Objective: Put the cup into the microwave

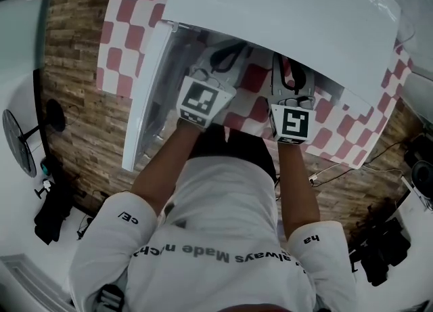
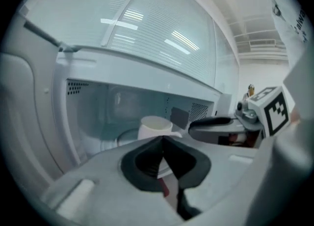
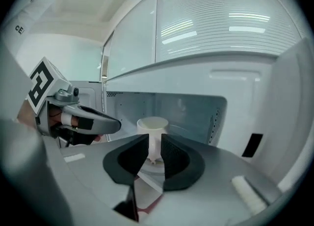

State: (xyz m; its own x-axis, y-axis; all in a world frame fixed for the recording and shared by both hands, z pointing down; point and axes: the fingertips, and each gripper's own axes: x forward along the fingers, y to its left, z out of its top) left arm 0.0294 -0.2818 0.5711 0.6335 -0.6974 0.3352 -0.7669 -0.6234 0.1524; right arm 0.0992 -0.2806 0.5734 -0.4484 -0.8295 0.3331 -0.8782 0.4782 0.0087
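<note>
Item: cup (image 3: 153, 124), white, with handle, upright on the glass turntable (image 2: 122, 138) inside the cavity of the microwave (image 1: 284, 6); door (image 1: 145, 94) swung fully open at the person's left; appliance stands on a red-and-white checked cloth (image 1: 128, 26). Step in hand, by judgement: the close of the placing, the cup appearing to be set down within and only the letting-go outstanding. Right gripper (image 3: 155, 141): reaches into the mouth of the cavity; jaws narrow, a slim gap between them, and the cup's handle fills that gap, so the hold reads as on the handle; the body of the cup rises just beyond the tips, centred on them. Left gripper (image 2: 162, 140): jaws brought together, tips meeting, nothing between them; it hangs at the front edge of the opening, just beside the right gripper, with the cup beyond its tips and apart from them, slightly to their left in its own view. Next move, by judgement: part the right jaws enough to free the handle without nudging it, then draw that gripper straight back along its own line so the cup neither turns nor slides on the glass; the left gripper, idle and nearest the door, is the likelier one to close it. Risk noted: a jaw catching the handle on withdrawal could tip the cup.
</note>
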